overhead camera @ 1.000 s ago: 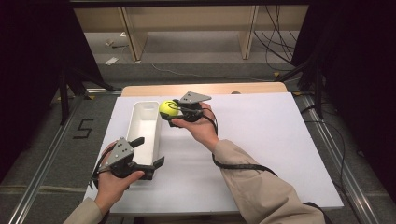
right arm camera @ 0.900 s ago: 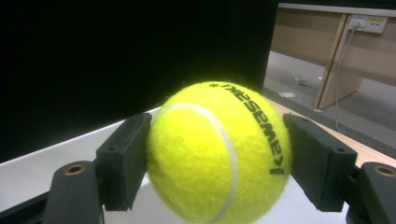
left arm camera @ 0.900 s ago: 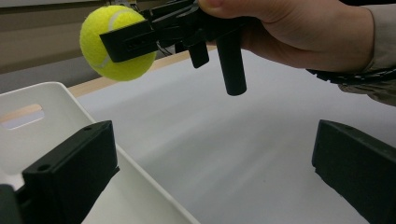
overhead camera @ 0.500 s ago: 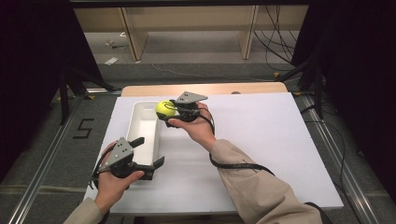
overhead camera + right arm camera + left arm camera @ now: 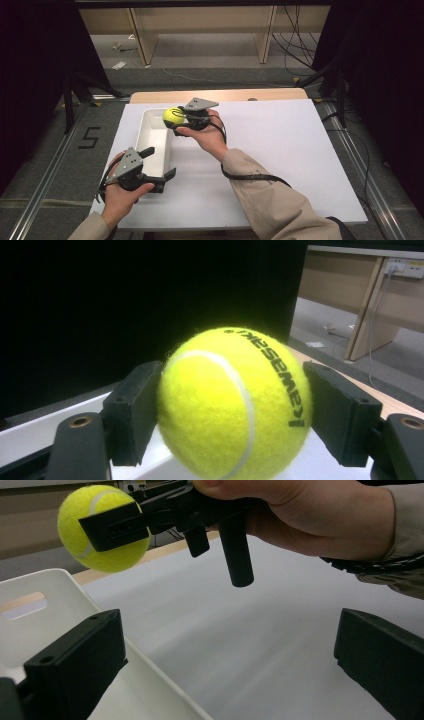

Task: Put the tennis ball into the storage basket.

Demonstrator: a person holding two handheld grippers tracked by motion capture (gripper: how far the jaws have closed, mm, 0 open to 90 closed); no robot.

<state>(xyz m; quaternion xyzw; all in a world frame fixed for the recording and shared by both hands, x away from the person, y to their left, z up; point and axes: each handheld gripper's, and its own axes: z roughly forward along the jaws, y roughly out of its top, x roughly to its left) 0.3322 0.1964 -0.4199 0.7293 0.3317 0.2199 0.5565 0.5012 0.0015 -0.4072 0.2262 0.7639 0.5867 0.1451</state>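
Note:
A yellow tennis ball [image 5: 173,116] [image 5: 235,405] [image 5: 102,527] is clamped between the jaws of my right gripper [image 5: 176,118] [image 5: 232,415], held in the air above the far end of a white rectangular bin [image 5: 156,141]. My left gripper [image 5: 159,163] is open beside the bin's near end, its jaws straddling the bin's right wall [image 5: 150,672] with nothing between them. In the left gripper view the right gripper [image 5: 112,527] and its hand show up high with the ball.
The bin stands on a white board [image 5: 280,150] laid over a wooden table [image 5: 220,95]. Broad open board lies to the right of the bin. Black curtains flank the table, and cables [image 5: 295,42] trail on the floor behind.
My right gripper has carried the ball leftward, from beside the bin's far right edge to above its far end. The left gripper has stayed put.

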